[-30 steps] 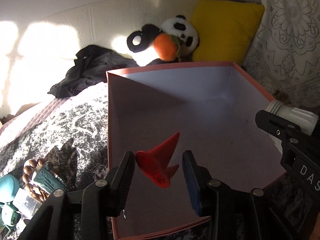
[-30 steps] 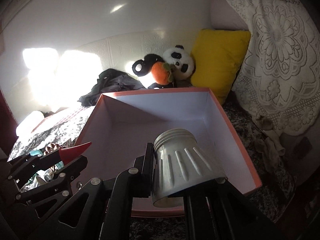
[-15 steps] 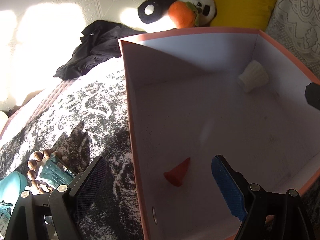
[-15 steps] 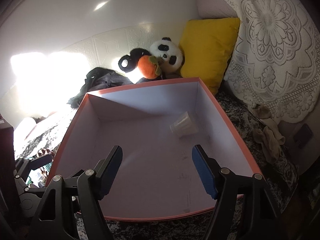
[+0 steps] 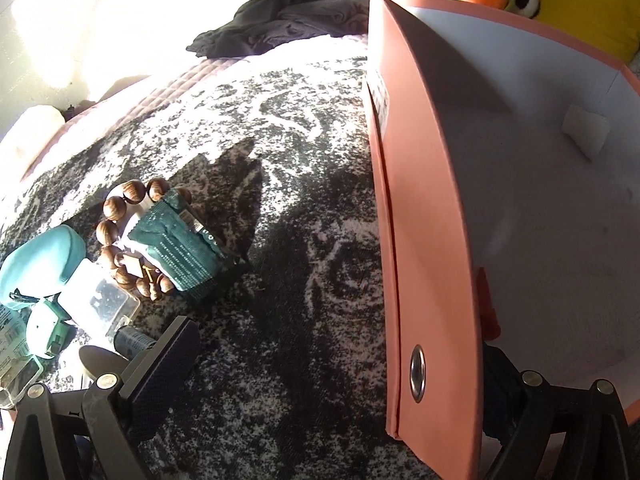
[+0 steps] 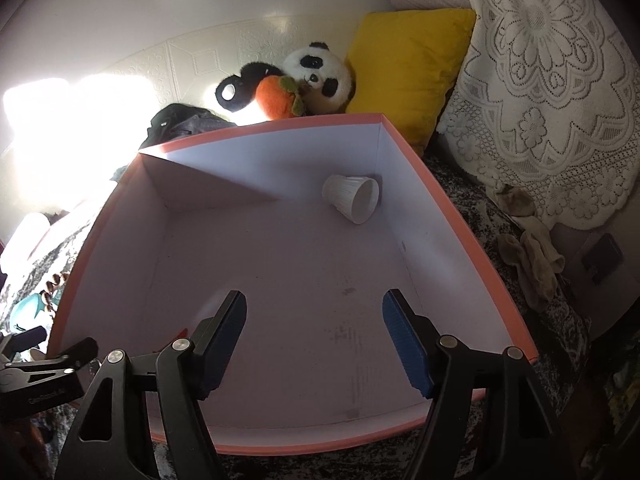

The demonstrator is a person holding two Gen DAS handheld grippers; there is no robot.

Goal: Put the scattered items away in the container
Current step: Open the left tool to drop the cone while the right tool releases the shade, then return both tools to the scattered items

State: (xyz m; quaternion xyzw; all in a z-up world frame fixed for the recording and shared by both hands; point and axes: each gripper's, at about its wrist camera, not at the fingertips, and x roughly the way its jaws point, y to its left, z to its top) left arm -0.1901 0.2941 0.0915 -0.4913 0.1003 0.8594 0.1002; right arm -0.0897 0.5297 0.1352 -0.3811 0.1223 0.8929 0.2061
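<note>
The pink box with a white inside holds a white ribbed cup on its side in the far right corner; the cup also shows in the left wrist view. A red cone lies inside by the box's left wall. My left gripper is open and empty, straddling that wall. My right gripper is open and empty above the box's near part. On the blanket to the left lie a dark green packet, a wooden bead bracelet, a teal pouch and a clear plastic case.
A black-and-white patterned blanket covers the bed. Dark clothes, a panda toy with an orange plush and a yellow pillow lie behind the box. A lace cover and beige socks are to the right.
Both grippers opened and dropped their loads into the box: red cone from the left, white cup from the right. The left gripper then swung left toward the scattered items.
</note>
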